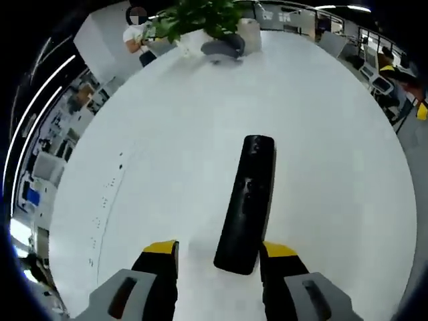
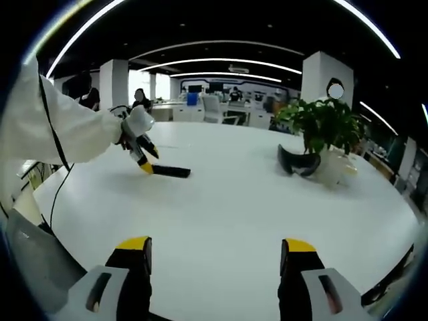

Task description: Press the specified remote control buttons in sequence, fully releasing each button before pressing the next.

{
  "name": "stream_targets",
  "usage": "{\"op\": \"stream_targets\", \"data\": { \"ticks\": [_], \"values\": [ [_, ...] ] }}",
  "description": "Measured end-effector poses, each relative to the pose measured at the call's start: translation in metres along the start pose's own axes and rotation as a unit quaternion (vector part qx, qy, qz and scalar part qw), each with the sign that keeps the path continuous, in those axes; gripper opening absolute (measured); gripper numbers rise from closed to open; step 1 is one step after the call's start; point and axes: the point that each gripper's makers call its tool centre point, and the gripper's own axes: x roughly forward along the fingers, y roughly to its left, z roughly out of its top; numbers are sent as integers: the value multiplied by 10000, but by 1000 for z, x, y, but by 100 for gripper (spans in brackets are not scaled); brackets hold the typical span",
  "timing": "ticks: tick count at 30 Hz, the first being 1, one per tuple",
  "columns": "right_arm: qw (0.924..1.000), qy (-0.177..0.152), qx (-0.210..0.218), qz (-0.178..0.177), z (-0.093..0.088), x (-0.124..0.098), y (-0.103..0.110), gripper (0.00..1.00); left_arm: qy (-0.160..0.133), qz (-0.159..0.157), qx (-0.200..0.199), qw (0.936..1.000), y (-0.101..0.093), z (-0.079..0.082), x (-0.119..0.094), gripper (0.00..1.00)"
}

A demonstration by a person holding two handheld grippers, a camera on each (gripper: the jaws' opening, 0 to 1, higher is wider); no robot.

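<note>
Black and glossy, the long slim plastic remote control (image 1: 247, 200) lies flat on the white round table (image 1: 321, 134), its near end reaching in between the yellow-tipped jaws of the left gripper (image 1: 219, 253). Those jaws stand spread, one on each side of the remote's end, the right-hand tip close against its edge; nothing is clamped. I judge this as lining up over the remote so a tip can come down on a button. Its buttons are faint bumps, and no brand or lettering on it can be read.

In the right gripper view the remote (image 2: 168, 171) lies well away across the table, with the left gripper (image 2: 142, 160) at its end, held by a white-sleeved arm (image 2: 60, 127). The right gripper (image 2: 214, 257) hangs back with jaws wide apart and empty, probably to keep everything in sight.

Farther off stand a green leafy plant in a white pot (image 2: 322, 134) and a dark curved headset-like object (image 2: 297, 162). No writing is legible anywhere.
</note>
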Motion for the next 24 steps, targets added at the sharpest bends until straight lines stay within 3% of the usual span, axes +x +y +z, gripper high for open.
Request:
{"op": "stream_targets", "data": {
  "ticks": [3, 7, 10, 15, 24],
  "values": [
    [9999, -98, 43, -28, 3, -2, -2, 76, -126, 165, -296, 9993, -2, -4, -3, 50],
    [9999, -133, 71, 25, 4, -2, -1, 76, -230, 285, -638, 9973, -5, -9, -10, 62],
    [9998, -193, 52, 28, 6, -3, 0, 76, -568, 499, -823, 9937, -9, -7, -24, 63],
    [9996, -219, 136, 75, 7, -5, -1, 78, -869, 648, -1012, 9889, -26, -14, -48, 72],
    [9989, -278, 272, 278, 11, -5, 5, 87, -1583, 843, -1448, 9731, -69, -26, -97, 90]
  ]
}}
